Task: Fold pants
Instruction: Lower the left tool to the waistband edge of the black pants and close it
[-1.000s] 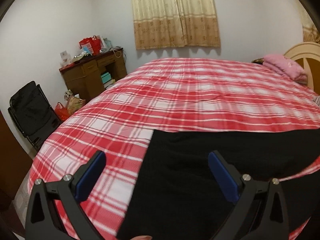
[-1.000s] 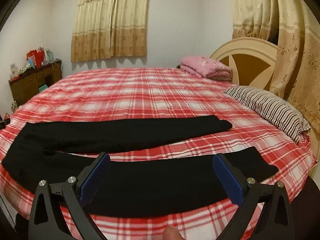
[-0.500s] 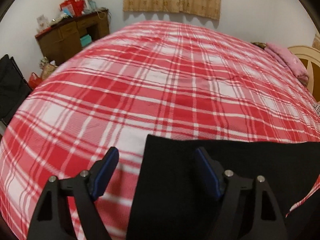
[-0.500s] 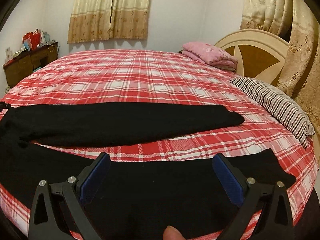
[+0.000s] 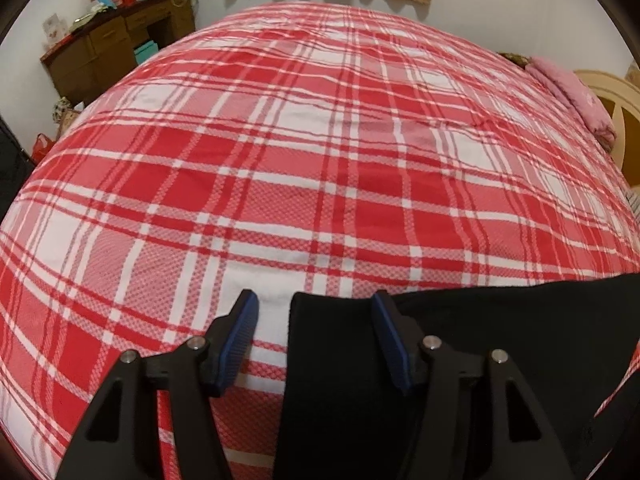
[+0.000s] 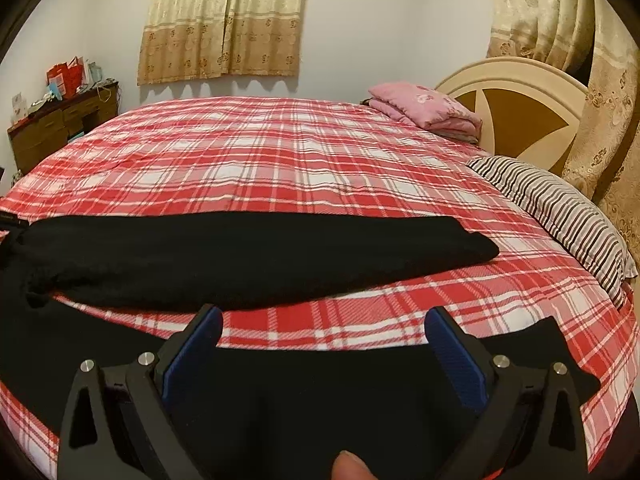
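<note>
The black pants (image 6: 248, 256) lie spread flat across the near part of a bed (image 6: 280, 160) covered in a red-and-white plaid blanket. In the right wrist view the two legs run side by side from left to right with a strip of plaid showing between them, the far leg ending short of a striped pillow (image 6: 560, 208) and the near leg reaching toward the bed's right edge. In the left wrist view the waist end of the pants (image 5: 360, 380) shows as a straight vertical edge on the blanket.

The left tongs (image 5: 314, 320) point steeply down at that waist corner; their jaws are closing, the cloth edge lies between the blue pads, and the pads do not yet press on it. The right tongs (image 6: 324, 332) stand wide apart above the near leg, gripping nothing. A fingertip (image 6: 352, 466) shows at the bottom of the right view.

Further out, folded pink bedding (image 6: 428, 110) rests by the cream headboard (image 6: 516, 92). A cluttered wooden desk (image 5: 116, 40) stands against the far wall, and beige curtains (image 6: 224, 20) hang above the bed
</note>
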Demonstrator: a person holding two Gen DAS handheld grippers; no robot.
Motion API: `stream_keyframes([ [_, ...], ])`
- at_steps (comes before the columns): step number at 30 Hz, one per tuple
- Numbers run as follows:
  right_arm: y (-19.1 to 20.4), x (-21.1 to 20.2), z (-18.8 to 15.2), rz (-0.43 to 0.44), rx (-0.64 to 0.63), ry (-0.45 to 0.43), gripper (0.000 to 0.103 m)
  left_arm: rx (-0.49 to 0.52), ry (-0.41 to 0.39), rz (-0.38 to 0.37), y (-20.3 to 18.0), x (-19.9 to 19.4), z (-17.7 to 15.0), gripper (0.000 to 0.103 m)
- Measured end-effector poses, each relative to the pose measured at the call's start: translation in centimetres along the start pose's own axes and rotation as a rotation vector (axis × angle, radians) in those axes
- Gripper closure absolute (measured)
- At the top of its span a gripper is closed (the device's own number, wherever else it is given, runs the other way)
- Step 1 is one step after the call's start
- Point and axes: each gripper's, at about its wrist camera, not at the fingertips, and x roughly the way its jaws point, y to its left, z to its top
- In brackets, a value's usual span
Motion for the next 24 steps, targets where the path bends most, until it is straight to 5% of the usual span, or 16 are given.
stream_keyframes([
  [2, -0.7, 0.2, 0.3, 0.007, 0.022, 0.000, 0.004, 0.013, 0.011, 0.001, -0.2, 0.0, 0.2, 0.043],
  [5, -2.1, 0.6, 0.8, 0.002, 0.051, 0.001, 0.006, 0.036, 0.019, -0.033, -0.4, -0.2, 0.3, 0.063],
  [12, -5.1, 1.9, 1.4, -0.013, 0.098, 0.026, 0.008, 0.078, -0.018, -0.018, -0.3, -1.7, 0.0, 0.090],
  [24, -16.3, 7.5, 4.2, -0.055, 0.263, 0.135, 0.013, 0.197, -0.079, 0.057, -2.2, -2.0, -0.8, 0.094],
])
